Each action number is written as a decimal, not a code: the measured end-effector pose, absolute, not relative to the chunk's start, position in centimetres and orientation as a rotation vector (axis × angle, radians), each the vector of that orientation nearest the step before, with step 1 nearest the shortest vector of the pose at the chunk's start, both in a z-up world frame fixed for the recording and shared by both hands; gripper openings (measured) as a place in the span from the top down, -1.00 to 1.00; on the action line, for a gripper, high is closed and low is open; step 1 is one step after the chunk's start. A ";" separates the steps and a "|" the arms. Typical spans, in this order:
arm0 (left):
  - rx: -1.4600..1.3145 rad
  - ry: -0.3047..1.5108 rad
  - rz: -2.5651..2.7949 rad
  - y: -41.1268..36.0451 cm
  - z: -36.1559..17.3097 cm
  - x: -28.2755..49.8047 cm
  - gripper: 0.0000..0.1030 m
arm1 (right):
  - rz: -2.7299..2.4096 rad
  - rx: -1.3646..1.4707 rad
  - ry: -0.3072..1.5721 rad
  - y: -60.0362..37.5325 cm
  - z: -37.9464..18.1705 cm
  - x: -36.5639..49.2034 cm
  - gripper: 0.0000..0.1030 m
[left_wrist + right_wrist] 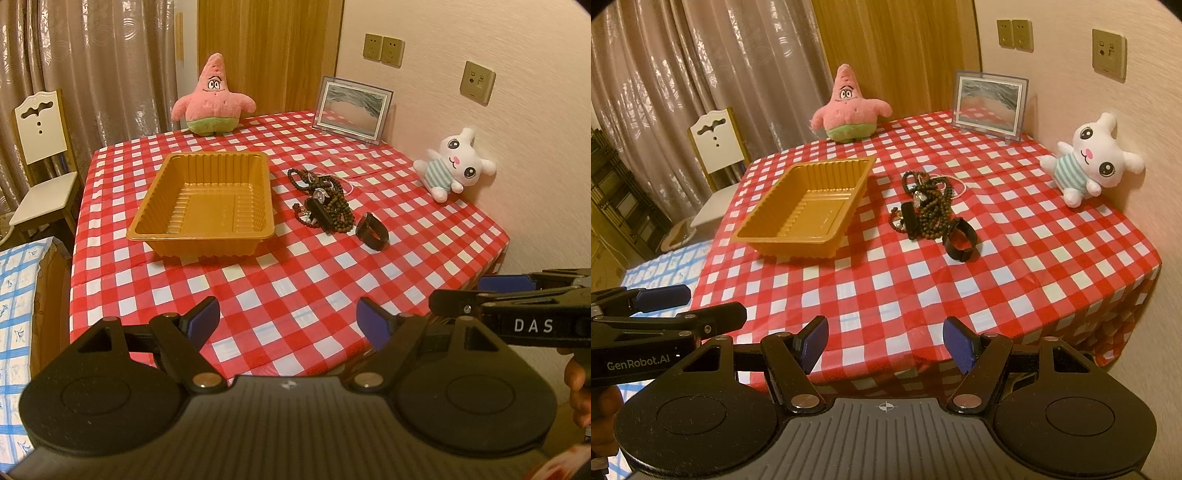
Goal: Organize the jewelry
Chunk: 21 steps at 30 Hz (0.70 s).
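Ahead of both grippers spreads the table (295, 280), draped in a red-and-white checked cloth. Beyond the left gripper (288, 321), slightly to its left, sits the gold plastic tray (207, 236), with nothing inside it. Farther back stand a pink starfish plush (212, 98), a framed picture (351, 107) against the wall, and a white bunny plush (452, 164) off to the right. Straight ahead of the right gripper (884, 345), just right of the tray, lies the jewelry pile (925, 206): dark bead strands tangled with a watch and a pale thin chain. A black band (958, 240) rests on the cloth at the pile's near right corner, touching or almost touching it. Both grippers hover at the table's near edge, side by side, each with its blue-padded jaws spread wide and nothing between them.
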State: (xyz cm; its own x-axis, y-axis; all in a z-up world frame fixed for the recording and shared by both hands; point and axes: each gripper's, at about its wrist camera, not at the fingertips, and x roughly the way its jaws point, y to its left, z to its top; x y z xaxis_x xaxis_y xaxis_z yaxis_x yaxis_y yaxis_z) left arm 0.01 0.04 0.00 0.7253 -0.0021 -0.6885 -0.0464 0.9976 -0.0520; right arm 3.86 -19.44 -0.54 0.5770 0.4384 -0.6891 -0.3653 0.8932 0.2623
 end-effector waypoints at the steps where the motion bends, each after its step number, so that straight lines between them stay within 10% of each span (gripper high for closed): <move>1: -0.067 0.760 0.025 0.0 0.0 0.0 -0.55 | 0.471 0.095 0.832 -19.4 -0.5 3.9 -0.33; 21: -0.068 0.759 0.024 0.0 0.0 0.0 -0.55 | 0.471 0.094 0.832 -19.4 -0.6 4.1 -0.33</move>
State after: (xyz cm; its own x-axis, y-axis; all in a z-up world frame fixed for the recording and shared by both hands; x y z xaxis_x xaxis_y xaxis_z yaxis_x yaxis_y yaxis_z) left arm 0.01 0.05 0.00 0.7252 -0.0026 -0.6885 -0.0466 0.9975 -0.0529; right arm 4.13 -19.40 -0.62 0.5775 0.4377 -0.6891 -0.3656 0.8934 0.2612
